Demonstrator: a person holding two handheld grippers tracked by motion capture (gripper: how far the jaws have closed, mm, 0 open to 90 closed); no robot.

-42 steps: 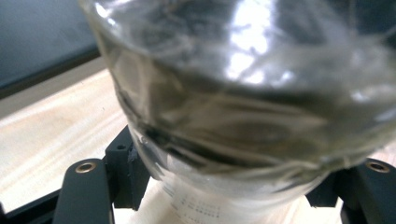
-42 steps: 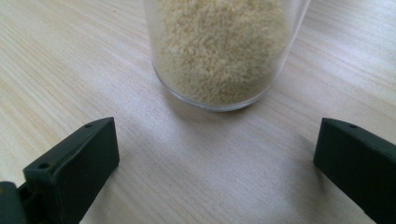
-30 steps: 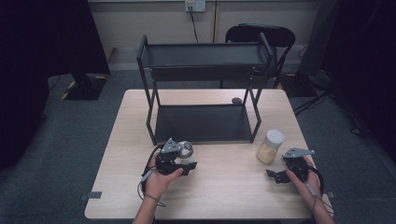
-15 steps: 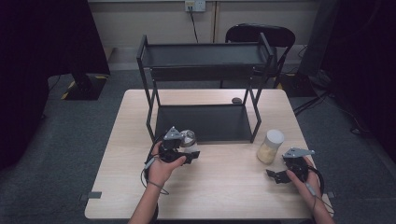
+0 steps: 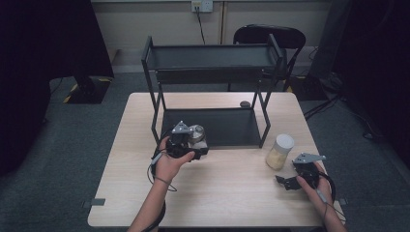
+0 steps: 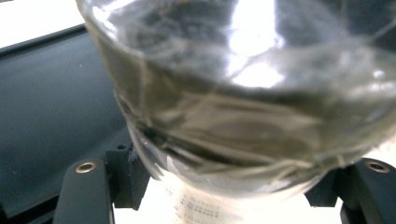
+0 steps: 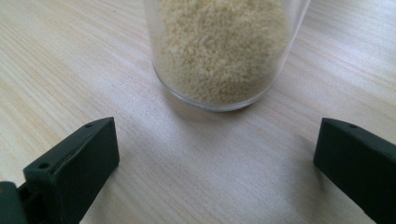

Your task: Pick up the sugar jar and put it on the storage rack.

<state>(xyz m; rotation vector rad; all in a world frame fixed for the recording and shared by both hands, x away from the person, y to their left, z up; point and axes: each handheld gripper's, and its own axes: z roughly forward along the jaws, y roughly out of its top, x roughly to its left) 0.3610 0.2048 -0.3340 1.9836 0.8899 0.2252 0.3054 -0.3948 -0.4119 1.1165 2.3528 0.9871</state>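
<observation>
A clear glass jar (image 5: 197, 136) is held off the table in front of the rack's lower shelf (image 5: 232, 126), with my left gripper (image 5: 199, 149) shut on it. In the left gripper view the glass jar (image 6: 243, 93) looms close and blurred, pinched low down between both black jaws, and the dark shelf lies behind it. A second jar (image 5: 280, 151) with a white lid, full of pale grains, stands on the table (image 5: 222, 198) at the right. My right gripper (image 5: 288, 182) rests just in front of it, open. The grain jar (image 7: 219, 46) stands beyond the wide-apart jaws, untouched.
A black two-tier metal rack (image 5: 212, 60) stands on the far half of the table. A small dark object (image 5: 245, 104) lies behind its right legs. A black chair (image 5: 268, 36) is behind the table. Cables trail from both grippers.
My left gripper has lifted the glass jar and carried it forward to the rack's lower shelf. The right gripper has stayed where it was.
</observation>
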